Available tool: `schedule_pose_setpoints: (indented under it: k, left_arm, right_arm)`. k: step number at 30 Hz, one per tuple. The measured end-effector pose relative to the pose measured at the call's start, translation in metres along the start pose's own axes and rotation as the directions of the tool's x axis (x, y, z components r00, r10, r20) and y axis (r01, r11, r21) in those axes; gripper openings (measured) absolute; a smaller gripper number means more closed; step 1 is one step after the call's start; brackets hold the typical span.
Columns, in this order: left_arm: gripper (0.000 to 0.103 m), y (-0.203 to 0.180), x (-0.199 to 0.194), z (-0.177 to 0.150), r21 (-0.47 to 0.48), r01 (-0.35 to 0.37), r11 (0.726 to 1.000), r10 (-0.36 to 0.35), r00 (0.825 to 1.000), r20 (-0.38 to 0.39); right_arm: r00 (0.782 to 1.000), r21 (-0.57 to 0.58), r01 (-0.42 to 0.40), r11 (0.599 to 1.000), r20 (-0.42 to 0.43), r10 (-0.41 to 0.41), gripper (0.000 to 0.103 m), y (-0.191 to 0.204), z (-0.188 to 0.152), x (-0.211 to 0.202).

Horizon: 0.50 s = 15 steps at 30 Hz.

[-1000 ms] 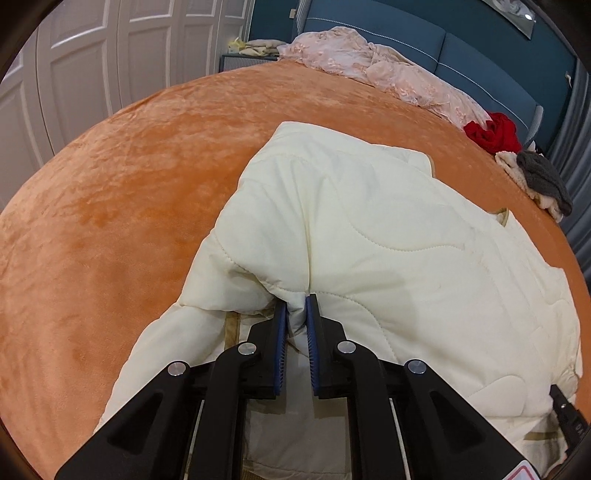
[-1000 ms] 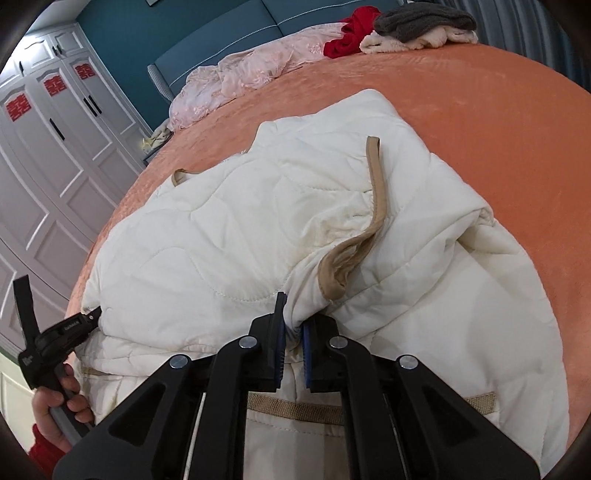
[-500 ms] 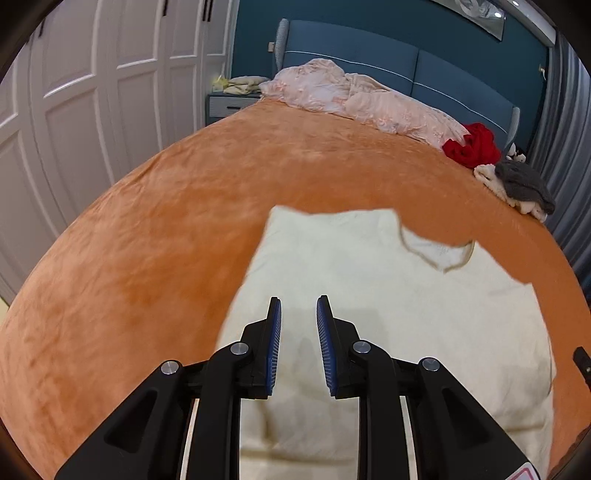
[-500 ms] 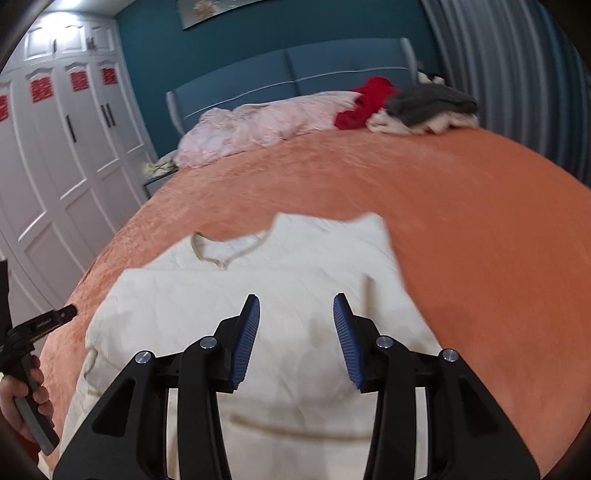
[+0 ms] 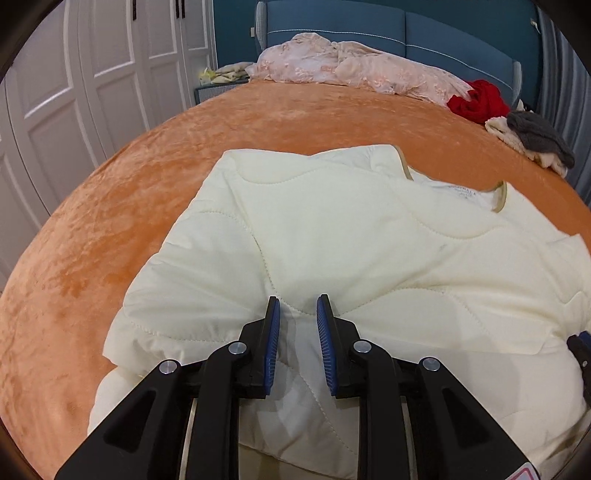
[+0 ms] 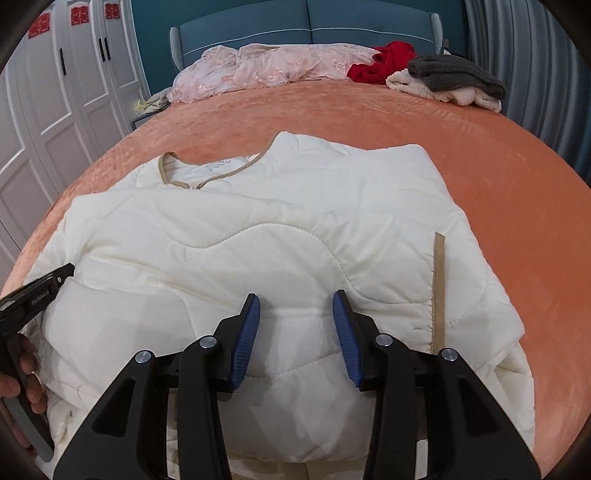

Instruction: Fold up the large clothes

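**Quilted jacket folded on the bed, both grippers empty**

On the orange velvety bedspread (image 5: 110, 221) sits the cream quilted jacket (image 5: 351, 240), lying flat with its sleeves folded in over the body and its tan-trimmed neckline (image 6: 207, 177) pointing toward the headboard. One tan-edged cuff (image 6: 437, 288) shows on the right side in the right wrist view.

Left gripper (image 5: 297, 314) hangs over the near part of the jacket with its blue-padded fingers (image 5: 273, 343) spread a bit apart, nothing between them. Right gripper (image 6: 297, 310) is the same deal, just spread wider, fingers (image 6: 343, 332) open over the fabric and not pinching anything (can't tell if the tips actually touch the cloth).

Up by the blue headboard (image 6: 314, 18) there's a pink floral blanket (image 6: 266, 66), a red garment (image 6: 384, 59) and a grey item (image 6: 454, 72) on top of something cream and fluffy. White wardrobe doors (image 5: 92, 74) are off to the left.
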<state>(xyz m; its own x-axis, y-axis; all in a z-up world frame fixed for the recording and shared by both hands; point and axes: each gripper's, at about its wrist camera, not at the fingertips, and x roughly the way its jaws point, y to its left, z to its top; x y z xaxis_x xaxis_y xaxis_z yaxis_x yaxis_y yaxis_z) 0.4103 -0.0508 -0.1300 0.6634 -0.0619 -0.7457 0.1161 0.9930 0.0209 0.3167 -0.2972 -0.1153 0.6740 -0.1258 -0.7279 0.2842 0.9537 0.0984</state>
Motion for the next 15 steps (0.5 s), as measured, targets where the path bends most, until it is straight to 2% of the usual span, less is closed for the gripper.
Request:
schedule_pose_setpoints:
  k: [7,15]
  left_arm:
    - [0.022,0.003,0.003,-0.006,-0.016,0.016,1.000,-0.016,0.999,0.030]
    - [0.022,-0.007,0.005,-0.009,0.021,-0.036,0.999,0.035,0.998,0.045]
  right_arm:
    - [1.000,-0.015,0.022,1.000,0.018,-0.022,0.041,0.005,-0.003,0.004]
    - [0.999,-0.023,0.041,0.999,0.032,-0.040,0.041,0.006,-0.004,0.005]
